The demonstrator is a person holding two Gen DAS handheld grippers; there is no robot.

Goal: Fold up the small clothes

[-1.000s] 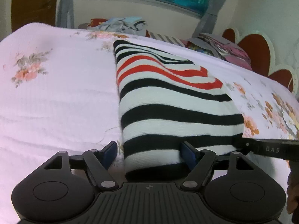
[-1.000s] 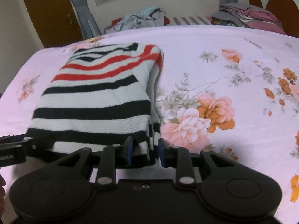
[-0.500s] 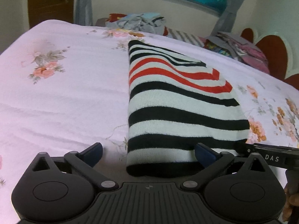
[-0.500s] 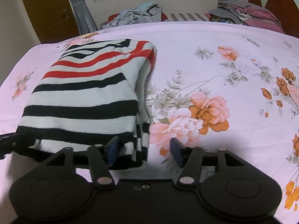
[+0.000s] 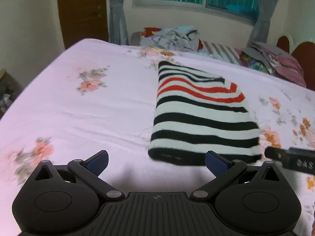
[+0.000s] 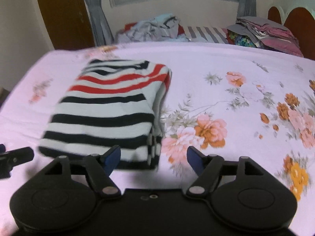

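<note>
Flanking the folded striped sweater [image 5: 200,118], both grippers gape (right widening), clothes pile [image 6: 151,27] seemingly beyond.

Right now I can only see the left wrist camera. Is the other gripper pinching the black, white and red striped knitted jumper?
Observer: No. The right gripper has its jaws opening. The near corner of the black, white and red striped knitted jumper shows between them, but the pads are not pressing on it.
Operator: Is the jumper's other side tidy? I only see the top.
Observer: The right side shows the folded layers stacked on each other, with their edges open rather than tucked in.
</note>
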